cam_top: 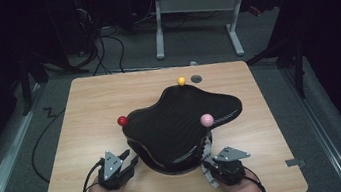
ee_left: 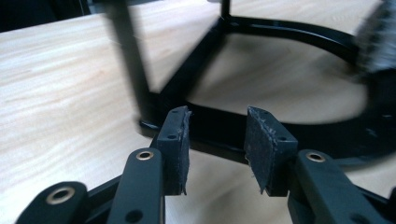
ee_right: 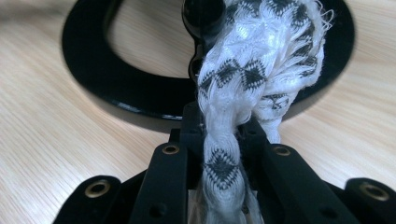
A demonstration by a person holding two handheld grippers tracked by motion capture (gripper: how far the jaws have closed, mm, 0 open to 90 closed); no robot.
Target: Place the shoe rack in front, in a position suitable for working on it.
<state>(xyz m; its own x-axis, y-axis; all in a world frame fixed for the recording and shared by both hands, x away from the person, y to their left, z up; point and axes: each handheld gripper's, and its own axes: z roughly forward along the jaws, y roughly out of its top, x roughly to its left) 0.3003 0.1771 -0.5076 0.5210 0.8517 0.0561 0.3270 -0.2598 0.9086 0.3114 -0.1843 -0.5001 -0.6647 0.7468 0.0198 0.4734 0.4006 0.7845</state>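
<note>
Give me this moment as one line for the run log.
right gripper: shut on rope | left gripper: open, at black frame | stand top: pink ball on it

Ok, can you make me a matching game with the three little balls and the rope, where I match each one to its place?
Things:
1. red ball
2. yellow ball
3. pink ball
4. black-and-white rope

Places:
A. at the far edge of the black stand
B. pinched in the right gripper
C. at the stand's left edge
D. at the stand's near right, above the rope

Pairs: 1-C, 2-A, 3-D, 4-B
</note>
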